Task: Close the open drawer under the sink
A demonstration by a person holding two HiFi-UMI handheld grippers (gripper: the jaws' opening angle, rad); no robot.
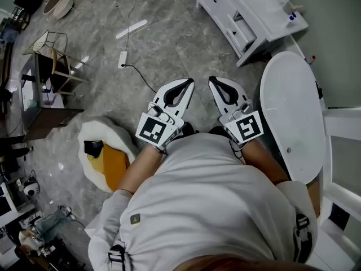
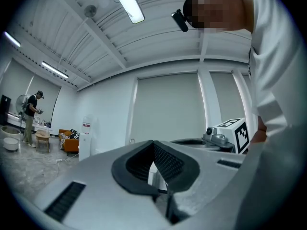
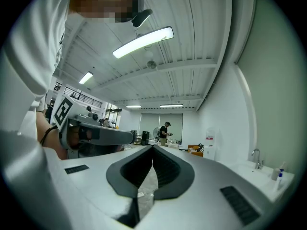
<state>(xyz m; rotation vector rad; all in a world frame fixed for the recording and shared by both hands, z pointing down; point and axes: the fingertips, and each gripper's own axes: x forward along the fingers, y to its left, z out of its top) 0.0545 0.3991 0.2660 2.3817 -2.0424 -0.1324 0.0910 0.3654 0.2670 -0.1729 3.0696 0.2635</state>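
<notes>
Grey marbled floor (image 1: 169, 33), a white power strip (image 1: 122, 58) and its cable lying on it. White room with a ceiling strip light (image 3: 143, 41).
Sink cabinet (image 1: 220, 4): white, ahead to my right. Its drawer (image 1: 241, 30) stands pulled out, well apart from both claws.
Left gripper (image 1: 190, 82): jaws pressed together, nothing between them, held level before my body.
Right gripper (image 1: 212, 79): likewise, pads meeting, empty.
Both cubes carry square black-and-white markers.
Water dispenser (image 3: 210, 144): red label, too small for me to read.
</notes>
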